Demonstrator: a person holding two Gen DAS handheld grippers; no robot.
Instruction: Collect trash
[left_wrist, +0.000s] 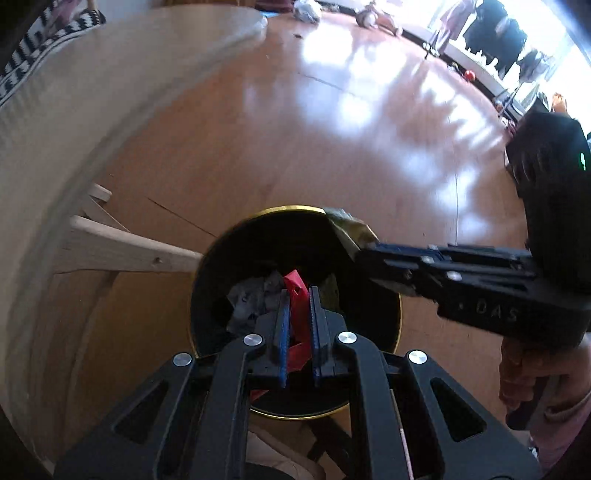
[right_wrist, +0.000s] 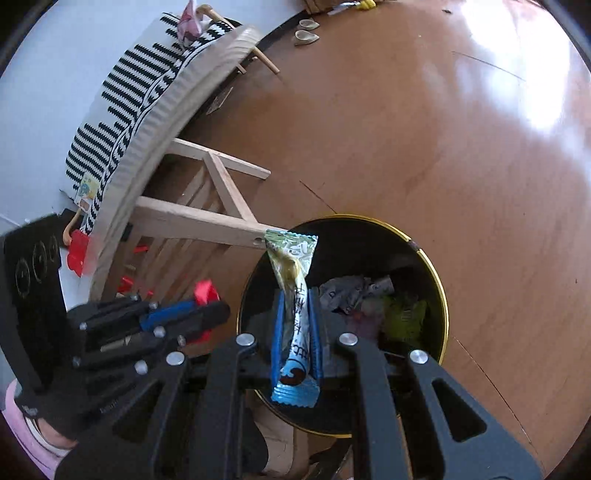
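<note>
A black bin with a gold rim (left_wrist: 295, 208) (right_wrist: 351, 216) stands on the wooden floor, with crumpled grey wrappers (left_wrist: 247, 299) (right_wrist: 351, 291) and a green one (right_wrist: 404, 314) inside. My left gripper (left_wrist: 299, 291) (right_wrist: 221, 310) hangs over the bin's mouth, shut on a red scrap (left_wrist: 295, 284) (right_wrist: 207, 290). My right gripper (right_wrist: 296, 294) (left_wrist: 364, 254) is above the bin's near edge. It is shut on a long snack wrapper (right_wrist: 293, 328) (left_wrist: 351, 229), green at the top and blue at the bottom, which stands upright between the pads.
A wooden-framed bench (right_wrist: 192, 219) (left_wrist: 122, 251) with a beige cushion and a black-and-white striped cloth (right_wrist: 129, 96) stands left of the bin. More red scraps (right_wrist: 127, 284) lie under it. Slippers (right_wrist: 306, 35) and bare sunlit floor (left_wrist: 351, 110) are farther off.
</note>
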